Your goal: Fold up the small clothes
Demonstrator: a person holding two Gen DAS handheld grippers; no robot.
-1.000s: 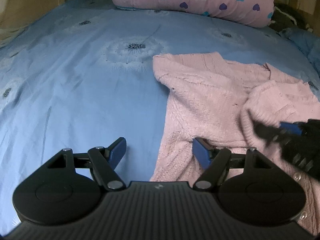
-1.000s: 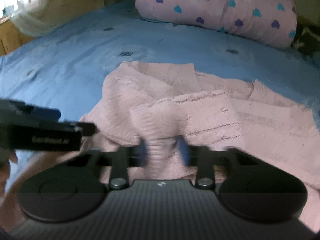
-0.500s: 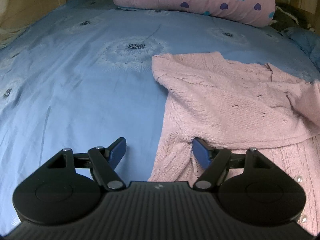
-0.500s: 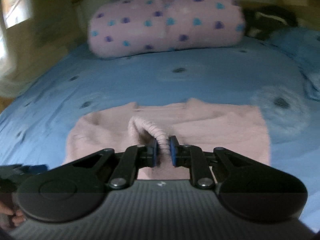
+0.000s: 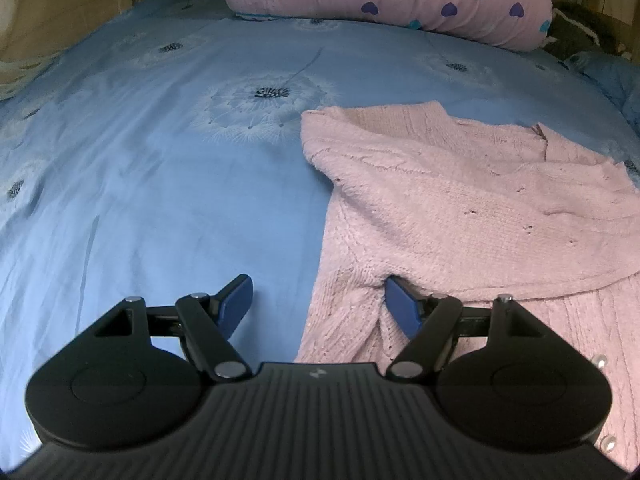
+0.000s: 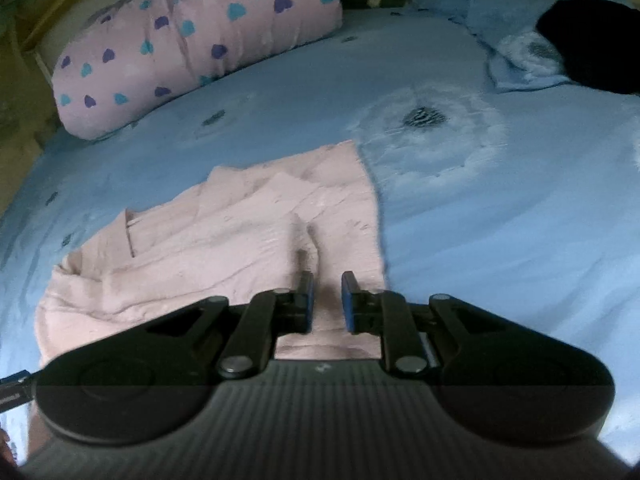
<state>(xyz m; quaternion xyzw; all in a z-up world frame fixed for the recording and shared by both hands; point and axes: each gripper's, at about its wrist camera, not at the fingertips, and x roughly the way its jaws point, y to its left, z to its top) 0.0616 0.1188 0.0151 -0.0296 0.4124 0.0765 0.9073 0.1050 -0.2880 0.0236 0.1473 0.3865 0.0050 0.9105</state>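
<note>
A blue bedsheet [image 5: 152, 168] printed with pale dandelion heads covers the whole bed, and a pink bolster [image 5: 384, 0] dotted with purple and teal hearts lies across its far end. On the sheet, toward the right in the left wrist view, lies the pink knitted cardigan [image 5: 460, 216], spread mostly flat with one sleeve folded over its body; small pale buttons [image 5: 602, 362] show along its near right edge. In the right wrist view a dark garment [image 6: 592, 48] sits on a crumpled blue cloth at the far right. The left gripper [image 5: 318, 304] stands spread wide, its left pad over bare sheet and its right pad touching the cardigan's near edge, a fold of knit lying between the two without being pinched. The right gripper [image 6: 327, 300] is nearly pressed together, with a narrow strip of the pink knit between its blue pads.
</note>
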